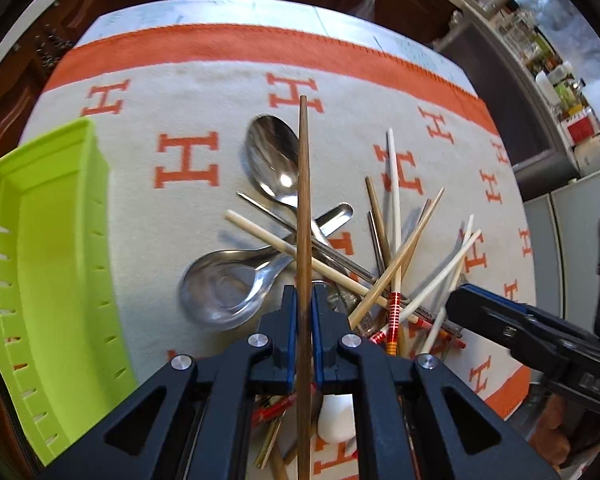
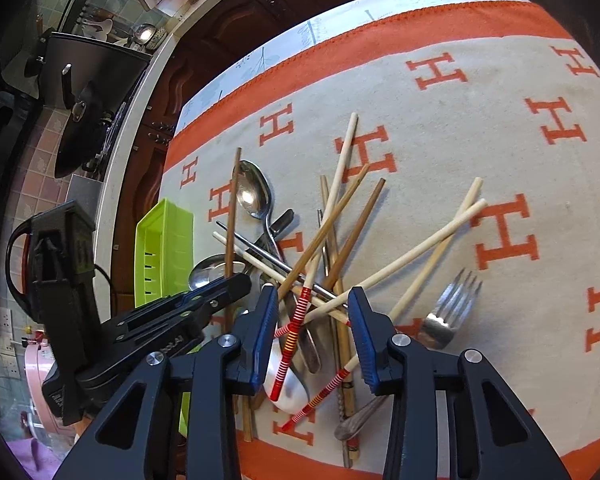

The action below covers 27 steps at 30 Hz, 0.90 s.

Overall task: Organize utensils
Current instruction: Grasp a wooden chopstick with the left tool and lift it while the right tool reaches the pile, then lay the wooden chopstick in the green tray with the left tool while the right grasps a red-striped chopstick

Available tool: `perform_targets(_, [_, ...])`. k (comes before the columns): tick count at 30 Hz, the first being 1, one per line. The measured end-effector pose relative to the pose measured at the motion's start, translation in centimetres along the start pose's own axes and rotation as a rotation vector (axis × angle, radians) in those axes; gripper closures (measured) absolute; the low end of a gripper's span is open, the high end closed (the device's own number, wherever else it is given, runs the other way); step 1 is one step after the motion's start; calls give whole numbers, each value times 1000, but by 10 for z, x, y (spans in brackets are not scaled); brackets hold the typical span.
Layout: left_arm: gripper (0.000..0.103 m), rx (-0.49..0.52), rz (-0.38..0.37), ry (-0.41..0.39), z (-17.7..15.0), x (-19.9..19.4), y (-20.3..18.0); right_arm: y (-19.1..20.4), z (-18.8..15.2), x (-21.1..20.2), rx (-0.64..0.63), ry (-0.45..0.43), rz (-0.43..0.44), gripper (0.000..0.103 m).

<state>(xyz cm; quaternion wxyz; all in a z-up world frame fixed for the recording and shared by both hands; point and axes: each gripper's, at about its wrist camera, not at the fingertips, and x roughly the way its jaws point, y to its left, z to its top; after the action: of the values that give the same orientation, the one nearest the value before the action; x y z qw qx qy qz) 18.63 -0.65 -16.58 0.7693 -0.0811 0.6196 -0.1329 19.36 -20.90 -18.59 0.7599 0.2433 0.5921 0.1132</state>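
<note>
Utensils: a loose heap of chopsticks (image 2: 400, 264), spoons and one fork (image 2: 450, 312), lying crossed over one another on the near middle of the cloth (image 1: 204, 80).

Left gripper (image 1: 304, 308): jaws pressed together on a dark wooden chopstick (image 1: 303, 200), pinched partway along its length and pointing away over the heap; seen from the right wrist, its arm reaches in from the left, low over the pile.

Right gripper (image 2: 314, 300): jaws spread wide, poised just above the near part of the heap, straddling red-banded chopstick ends (image 2: 296, 324); nothing held.

Heap contents: pale and brown chopsticks fanned to the right; two steel spoons (image 1: 276, 160) left of centre, bowls up; a white spoon (image 2: 288, 388) at the near edge; the fork at the right, tines pointing far.

Container: lime-green slotted tray (image 1: 48, 240), left of the heap, apart from it; interior visibly bare.

Writing: orange letter "H" repeated across the cream cloth, which has an orange border (image 2: 380, 40).
</note>
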Motion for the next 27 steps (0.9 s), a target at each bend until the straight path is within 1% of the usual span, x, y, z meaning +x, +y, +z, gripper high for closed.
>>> perform_targets(5, [99, -15, -10, -63, -9, -45, 15, 14, 1, 10, -9, 15, 5, 67])
perform_targets(7, [99, -16, 0, -97, -14, -69, 24, 19, 2, 15, -12, 22, -4, 70])
perform_targets(10, [99, -19, 33, -141, -21, -100, 41, 25, 4, 25, -7, 38, -16, 75])
perform_targets(13, [99, -39, 92, -169, -28, -123, 65, 29, 6, 34, -6, 44, -44, 78])
perform_targets(15, [99, -54, 143, -177, -32, -127, 78, 31, 8, 41, -10, 46, -69, 80])
perform_targets(19, [99, -91, 210, -163, -38, -123, 99, 34, 7, 52, -24, 55, -117, 87])
perform_targets(25, [98, -113, 290, -126, -48, -102, 123, 34, 8, 57, -28, 44, -166, 89])
perform_targets(27, [98, -107, 311, -116, -52, -94, 125, 31, 8, 61, -16, 52, -178, 89])
